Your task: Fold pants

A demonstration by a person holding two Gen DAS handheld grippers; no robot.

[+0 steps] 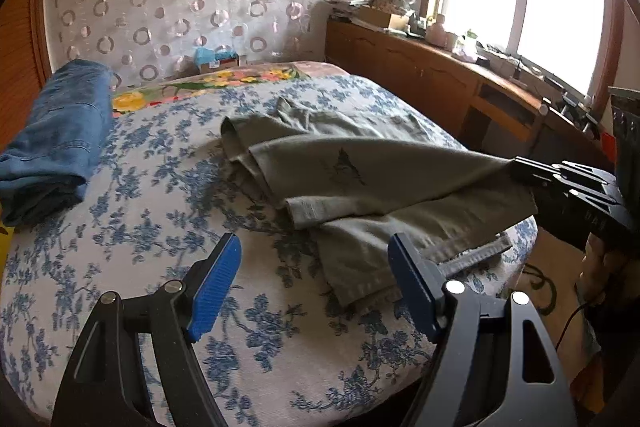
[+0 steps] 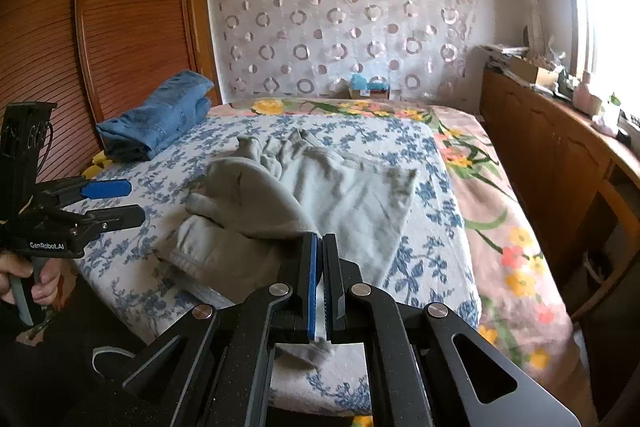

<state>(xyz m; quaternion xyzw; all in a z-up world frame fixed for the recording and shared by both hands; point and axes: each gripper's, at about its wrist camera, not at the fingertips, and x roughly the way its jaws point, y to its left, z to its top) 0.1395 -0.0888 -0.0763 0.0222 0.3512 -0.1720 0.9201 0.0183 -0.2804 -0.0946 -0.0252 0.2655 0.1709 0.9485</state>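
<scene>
Grey-green pants (image 1: 340, 163) lie crumpled across the blue-flowered bed cover (image 1: 160, 227). One part of the cloth is lifted and stretched to the right, where my right gripper (image 1: 516, 167) holds it. In the right wrist view the right gripper (image 2: 320, 247) is shut, with pale fabric pinched between its blue pads, and the pants (image 2: 352, 195) spread out beyond it. My left gripper (image 1: 316, 279) stands open above the near end of the pants, its blue pads wide apart with nothing between them. It also shows at the left (image 2: 116, 203), held by a hand (image 2: 40, 283).
Folded blue jeans (image 1: 52, 139) rest on the far left of the bed. A wooden cabinet (image 1: 420, 75) with clutter on top runs under the window on the right. A slatted wooden wardrobe (image 2: 120, 27) stands left. A flowered blanket (image 2: 500, 227) covers the bed's right side.
</scene>
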